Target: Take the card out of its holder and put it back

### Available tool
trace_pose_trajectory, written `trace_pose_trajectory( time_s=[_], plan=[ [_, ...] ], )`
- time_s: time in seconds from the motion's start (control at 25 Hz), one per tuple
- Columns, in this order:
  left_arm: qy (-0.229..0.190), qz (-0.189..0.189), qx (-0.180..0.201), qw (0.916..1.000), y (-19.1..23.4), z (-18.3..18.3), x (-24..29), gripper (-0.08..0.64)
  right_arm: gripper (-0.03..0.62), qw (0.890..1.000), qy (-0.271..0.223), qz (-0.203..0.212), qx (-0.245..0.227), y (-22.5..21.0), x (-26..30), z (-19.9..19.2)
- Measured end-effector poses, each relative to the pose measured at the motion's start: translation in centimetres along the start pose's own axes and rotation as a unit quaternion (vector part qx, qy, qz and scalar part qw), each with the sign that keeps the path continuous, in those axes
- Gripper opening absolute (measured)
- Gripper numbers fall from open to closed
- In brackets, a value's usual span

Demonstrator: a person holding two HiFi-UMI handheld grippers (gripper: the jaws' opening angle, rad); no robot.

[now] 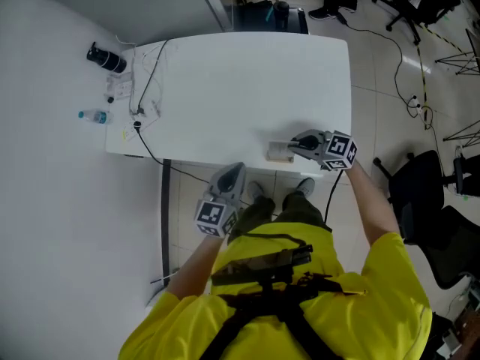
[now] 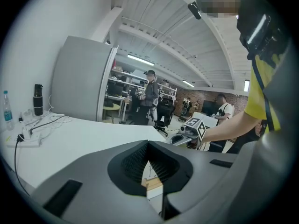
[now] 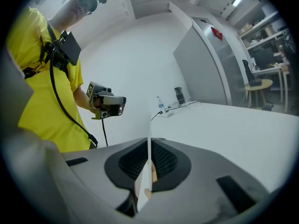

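A small wooden card holder (image 1: 279, 154) sits on the white table (image 1: 247, 88) near its front edge. My right gripper (image 1: 295, 147) is at the holder, shut on a thin white card (image 3: 149, 146). In the right gripper view the card shows edge-on, rising between the pads. Its lower edge is hidden, so I cannot tell whether it still sits in the holder. My left gripper (image 1: 234, 175) hangs in front of the table's edge, left of the holder and apart from it. Its jaws stand together with nothing between them.
At the table's far left are a black bottle (image 1: 106, 58), a small water bottle (image 1: 94, 115) and a power strip with cables (image 1: 142, 107). Black office chairs (image 1: 427, 193) stand on the floor to the right. People (image 2: 150, 94) stand beyond the table.
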State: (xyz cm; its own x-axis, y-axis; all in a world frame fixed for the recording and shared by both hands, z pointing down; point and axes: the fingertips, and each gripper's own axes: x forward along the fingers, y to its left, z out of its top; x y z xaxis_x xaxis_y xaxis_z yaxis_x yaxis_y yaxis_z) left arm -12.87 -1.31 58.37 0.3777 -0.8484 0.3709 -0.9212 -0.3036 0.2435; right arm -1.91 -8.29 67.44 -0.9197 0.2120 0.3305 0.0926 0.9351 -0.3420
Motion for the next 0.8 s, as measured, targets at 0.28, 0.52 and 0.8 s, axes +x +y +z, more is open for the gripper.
trace_pose_trajectory(
  time_s=[0.28, 0.52, 0.8],
  plan=[
    [0.005, 0.01, 0.0, 0.9999, 0.6, -0.2, 0.1, -0.003, 0.02, 1.0, 0.001, 0.008, -0.003, 0.1, 1.0, -0.5],
    [0.005, 0.01, 0.004, 0.9999, 0.4, 0.2, 1.1, -0.003, 0.02, 0.999, 0.031, 0.009, -0.025, 0.2, 1.9, -2.5],
    [0.014, 0.008, 0.01, 0.9998, 0.0, -0.3, 1.9, -0.003, 0.02, 0.999, 0.022, 0.003, -0.027, 0.0, 2.2, -3.6]
  ],
)
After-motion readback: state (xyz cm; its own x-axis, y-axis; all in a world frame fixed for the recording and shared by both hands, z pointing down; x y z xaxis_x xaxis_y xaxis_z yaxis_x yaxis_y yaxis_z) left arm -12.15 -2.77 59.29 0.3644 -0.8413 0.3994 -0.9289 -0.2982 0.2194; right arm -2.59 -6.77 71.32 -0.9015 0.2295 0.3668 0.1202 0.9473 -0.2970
